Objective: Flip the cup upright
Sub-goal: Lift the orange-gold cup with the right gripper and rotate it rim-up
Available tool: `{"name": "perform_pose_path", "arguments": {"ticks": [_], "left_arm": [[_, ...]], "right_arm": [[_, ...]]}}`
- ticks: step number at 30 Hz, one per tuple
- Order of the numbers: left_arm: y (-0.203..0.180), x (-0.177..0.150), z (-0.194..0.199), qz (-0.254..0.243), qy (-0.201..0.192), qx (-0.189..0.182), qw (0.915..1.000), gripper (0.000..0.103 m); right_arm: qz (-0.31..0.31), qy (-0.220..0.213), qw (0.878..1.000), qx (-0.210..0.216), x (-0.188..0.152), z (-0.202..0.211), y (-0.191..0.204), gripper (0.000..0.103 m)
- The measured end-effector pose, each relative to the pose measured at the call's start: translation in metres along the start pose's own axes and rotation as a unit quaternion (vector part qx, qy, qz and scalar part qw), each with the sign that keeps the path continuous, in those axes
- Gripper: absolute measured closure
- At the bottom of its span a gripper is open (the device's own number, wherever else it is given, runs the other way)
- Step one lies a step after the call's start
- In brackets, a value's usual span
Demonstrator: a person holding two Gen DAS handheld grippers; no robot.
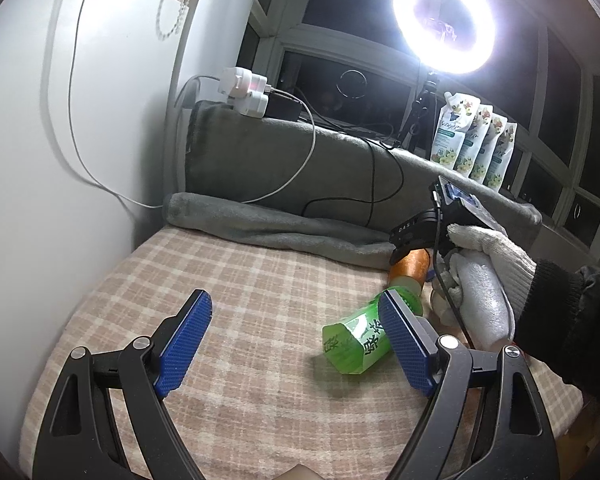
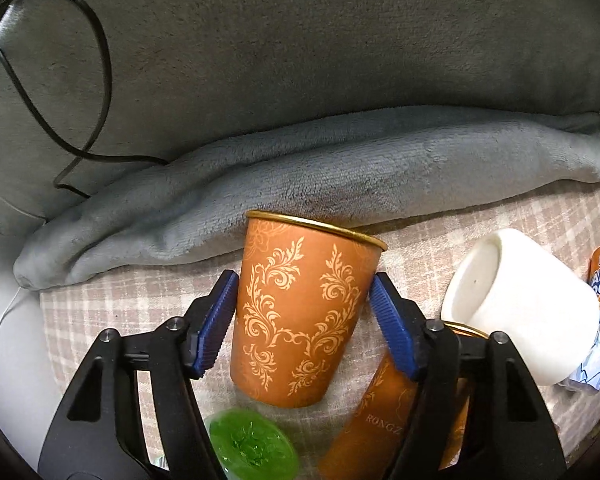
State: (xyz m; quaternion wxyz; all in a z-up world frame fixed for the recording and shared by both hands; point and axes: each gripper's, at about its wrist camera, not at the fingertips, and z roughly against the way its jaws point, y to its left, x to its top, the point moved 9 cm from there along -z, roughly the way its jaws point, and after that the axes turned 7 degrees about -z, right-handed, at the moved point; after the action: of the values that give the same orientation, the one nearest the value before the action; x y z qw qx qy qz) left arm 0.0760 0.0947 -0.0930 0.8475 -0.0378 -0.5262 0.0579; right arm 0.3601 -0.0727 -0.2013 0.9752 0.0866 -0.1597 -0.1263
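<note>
- Gripping the orange cup (image 2: 300,316) with the right gripper (image 2: 302,320), fingers (image 2: 216,328) clenched on both sides, cup upright on the checked cloth (image 2: 420,248).
- left gripper (image 1: 296,336) spread wide, holding nothing, green bottle (image 1: 356,340) lying beside one finger.
- white mug (image 2: 520,304) on its side nearby.

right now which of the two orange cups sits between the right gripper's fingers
The orange cup with gold scrollwork, gold rim toward the grey blanket. The other orange cup, printed RONGZ, lies lower right, behind the right gripper's finger.

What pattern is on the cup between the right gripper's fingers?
Gold leafy scrolls on orange, with a gold rim, on the cup; right wrist view shows it best.
</note>
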Motion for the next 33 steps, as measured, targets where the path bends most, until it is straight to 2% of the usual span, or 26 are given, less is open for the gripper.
{"name": "perform_pose_path", "arguments": {"ticks": [13, 22, 26, 33], "left_arm": [[-0.013, 0.004, 0.01, -0.015, -0.006, 0.003, 0.9999, 0.018], [-0.027, 0.005, 0.018, -0.028, -0.005, 0.004, 0.9996, 0.018], [-0.035, 0.003, 0.017, -0.03, 0.005, -0.005, 0.9995, 0.018], [-0.046, -0.003, 0.013, -0.027, 0.03, -0.023, 0.9989, 0.018]], "right_arm": [[0.022, -0.038, 0.998, 0.052, -0.009, 0.05, -0.019, 0.033], [0.057, -0.059, 0.991, 0.108, -0.012, 0.101, -0.037, 0.033], [0.102, -0.068, 0.986, 0.116, -0.033, 0.12, -0.04, 0.033], [0.157, -0.049, 0.975, 0.152, -0.081, 0.147, -0.058, 0.033]]}}
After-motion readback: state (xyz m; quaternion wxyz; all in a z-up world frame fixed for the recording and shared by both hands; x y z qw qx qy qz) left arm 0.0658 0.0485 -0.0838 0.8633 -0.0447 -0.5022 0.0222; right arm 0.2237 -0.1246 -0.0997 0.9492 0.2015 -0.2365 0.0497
